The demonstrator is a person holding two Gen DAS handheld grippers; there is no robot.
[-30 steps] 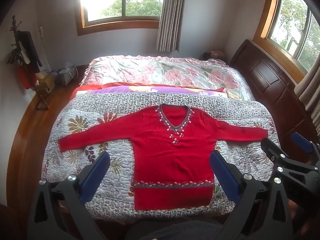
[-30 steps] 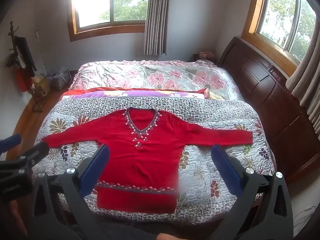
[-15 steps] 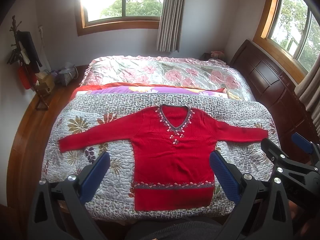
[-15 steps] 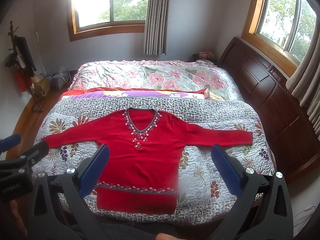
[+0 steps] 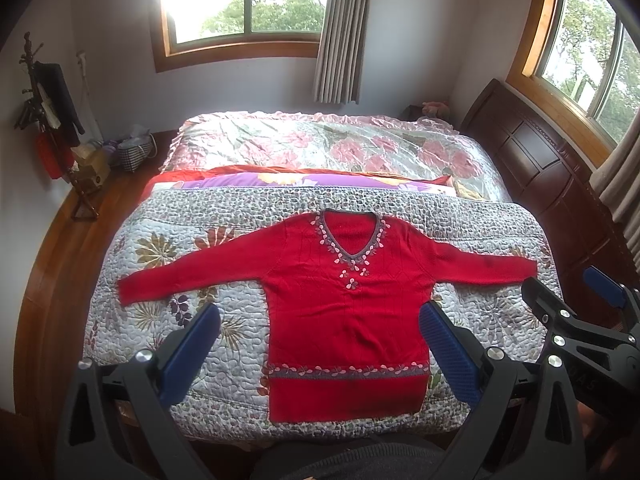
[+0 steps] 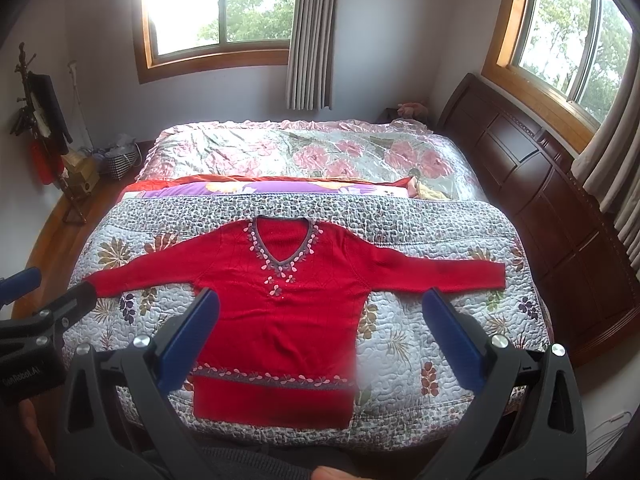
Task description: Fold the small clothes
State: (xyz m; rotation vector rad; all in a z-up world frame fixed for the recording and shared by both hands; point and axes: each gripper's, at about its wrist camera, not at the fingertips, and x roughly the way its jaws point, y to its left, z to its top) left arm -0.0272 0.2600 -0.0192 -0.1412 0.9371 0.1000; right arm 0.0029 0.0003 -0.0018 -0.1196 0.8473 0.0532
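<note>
A red long-sleeved sweater [image 5: 344, 304] [image 6: 280, 312] with a grey flowered V-neck lies flat, front up, on a quilted floral bedspread [image 5: 240, 312] [image 6: 420, 340], both sleeves spread out sideways. My left gripper [image 5: 320, 344] hovers open above the near edge of the bed, its blue pads framing the sweater's lower body without touching it. My right gripper [image 6: 320, 332] is also open and held above the bed, over the sweater's right half. Each gripper shows at the edge of the other's view, the right gripper [image 5: 572, 296] by the right cuff, the left gripper [image 6: 48, 292] by the left cuff.
A flowered satin quilt [image 5: 320, 144] and a purple pillow [image 5: 280, 180] lie behind the sweater. A dark wooden headboard [image 6: 540, 184] runs along the right. A coat stand [image 5: 48, 108] and bags stand at the left on the wood floor. Windows with curtains lie beyond.
</note>
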